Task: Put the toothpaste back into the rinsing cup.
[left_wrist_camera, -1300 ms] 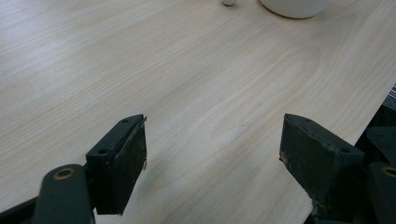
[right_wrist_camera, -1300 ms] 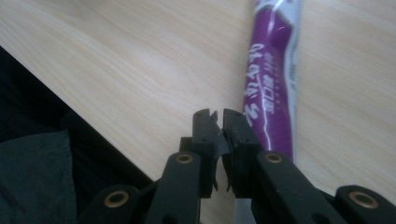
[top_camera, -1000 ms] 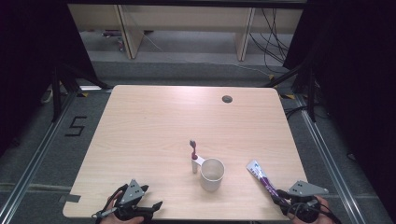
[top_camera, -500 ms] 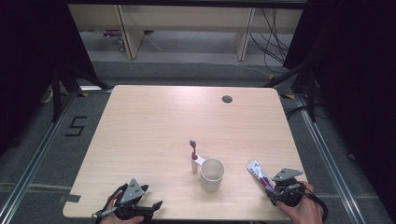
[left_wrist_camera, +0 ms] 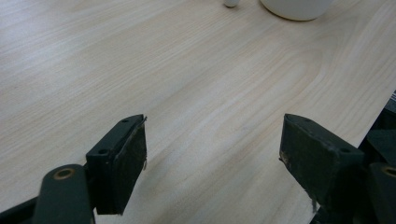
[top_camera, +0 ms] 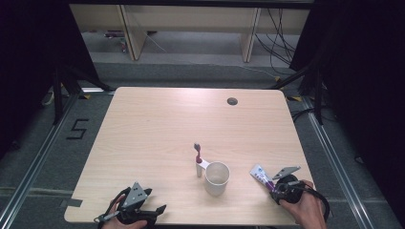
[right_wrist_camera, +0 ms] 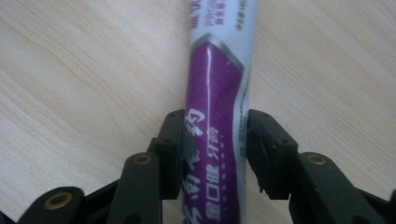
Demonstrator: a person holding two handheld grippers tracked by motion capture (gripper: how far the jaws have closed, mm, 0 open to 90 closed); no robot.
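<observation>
A purple and white toothpaste tube (top_camera: 260,175) (right_wrist_camera: 217,84) lies flat on the wooden table (top_camera: 157,129), right of a white cup (top_camera: 217,177) (left_wrist_camera: 296,7). My right gripper (top_camera: 272,185) (right_wrist_camera: 215,135) sits low at the tube's near end; its jaws have just been closing with the tube between them, and both pads touch its sides. A toothbrush (top_camera: 197,151) stands upright in a small white holder (top_camera: 200,168) left of the cup. My left gripper (top_camera: 155,211) (left_wrist_camera: 212,144) rests at the table's near left edge, open over bare wood.
A dark cable hole (top_camera: 232,101) sits near the table's far right. The right edge of the table (top_camera: 298,157) runs close to the tube. Shelving and cables stand behind the table; a floor mark "5" (top_camera: 78,129) lies to the left.
My right gripper has moved in toward the tube's near end and now has its jaws around it. The left gripper, cup and toothbrush have stayed put.
</observation>
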